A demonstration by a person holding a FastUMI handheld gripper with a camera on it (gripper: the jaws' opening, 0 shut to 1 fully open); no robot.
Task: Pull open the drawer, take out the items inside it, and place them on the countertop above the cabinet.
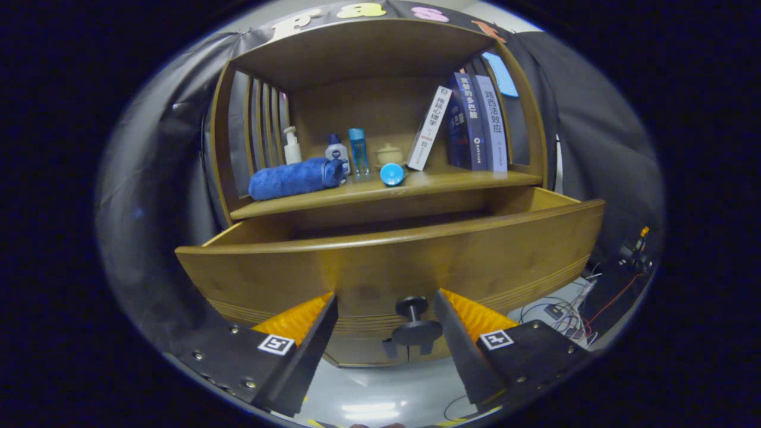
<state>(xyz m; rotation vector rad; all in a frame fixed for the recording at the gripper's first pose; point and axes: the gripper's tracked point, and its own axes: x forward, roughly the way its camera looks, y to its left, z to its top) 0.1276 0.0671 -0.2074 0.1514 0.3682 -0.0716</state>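
Gripper: the two-finger gripper (385, 309) has its fingers spread apart, clamped on nothing; they straddle the knob without touching it.
Knob: the small dark round pull knob (412, 307) sits between the fingertips, on the drawer front just ahead of them.
Drawer: the wide curved brown wooden drawer (380, 261) stands pulled out toward the tool, its front panel close ahead; the opening step looks done.
Drawer contents: hidden behind the tall front panel, so I cannot tell what lies inside.
Countertop: the wooden shelf board (452, 181) above and beyond the drawer carries a rolled blue towel (294, 178), a small blue cup lying on its side (392, 174), bottles and leaning books; likely the drop-off surface.
Next: judging by the low position, the tool must rise over the front panel to reach in.
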